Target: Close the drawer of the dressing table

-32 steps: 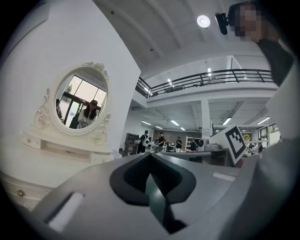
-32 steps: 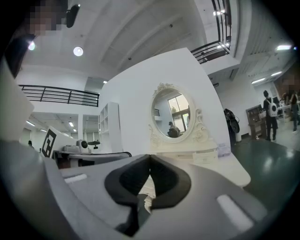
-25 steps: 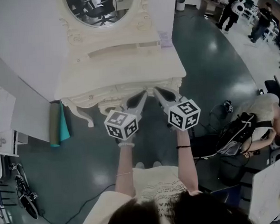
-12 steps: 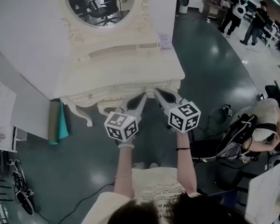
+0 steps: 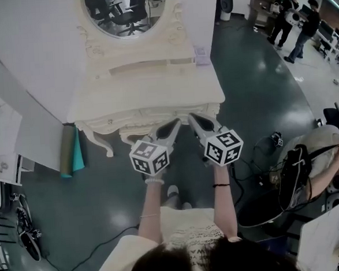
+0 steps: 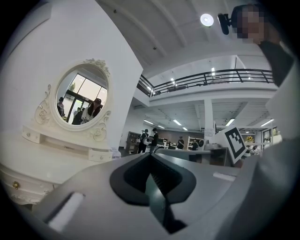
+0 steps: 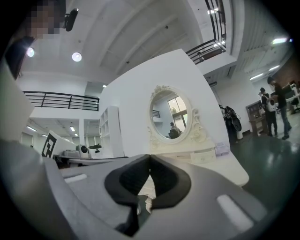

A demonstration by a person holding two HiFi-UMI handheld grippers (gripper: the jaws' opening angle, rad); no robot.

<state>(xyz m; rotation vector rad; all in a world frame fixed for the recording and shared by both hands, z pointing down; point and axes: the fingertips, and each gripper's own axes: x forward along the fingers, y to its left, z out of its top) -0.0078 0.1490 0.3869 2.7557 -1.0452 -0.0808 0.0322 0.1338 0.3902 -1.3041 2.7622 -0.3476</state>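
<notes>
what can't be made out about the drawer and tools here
- Drawer front: head view, steep angle. The dressing table top overhangs it, so whether it is fully shut is unclear.
- Left tool and right tool tips: head view, touching the front or just short, cannot tell.
- Both gripper views: the tools' own bodies fill the lower frame and hide the drawer.
- Small item at the table's back corner: too small to identify.
</notes>
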